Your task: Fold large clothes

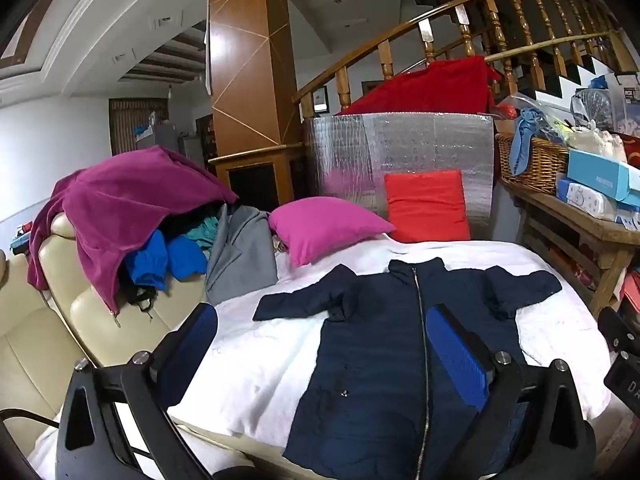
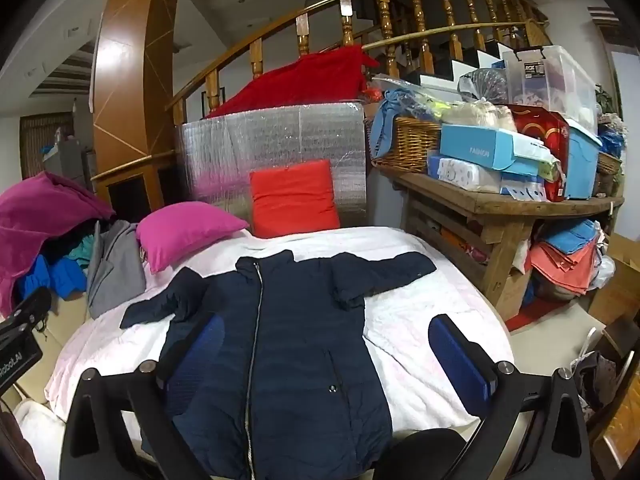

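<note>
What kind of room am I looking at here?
Most likely a lived-in home, a living area by the stairs: a wooden staircase railing, a cream sofa heaped with clothes, and a cluttered wooden side table.

Navy jacket point(image 1: 372, 360) hem cut off by bottom edge; clothes pile point(image 1: 172, 256) partly hidden under magenta blanket point(image 1: 120, 208).

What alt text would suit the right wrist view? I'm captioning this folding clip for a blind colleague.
A navy zip-up jacket lies flat, front up and sleeves spread, on a white sheet, framed by the open right gripper, which holds nothing. A pink cushion and a red cushion sit behind it, with a cluttered wooden table to the right.
</note>
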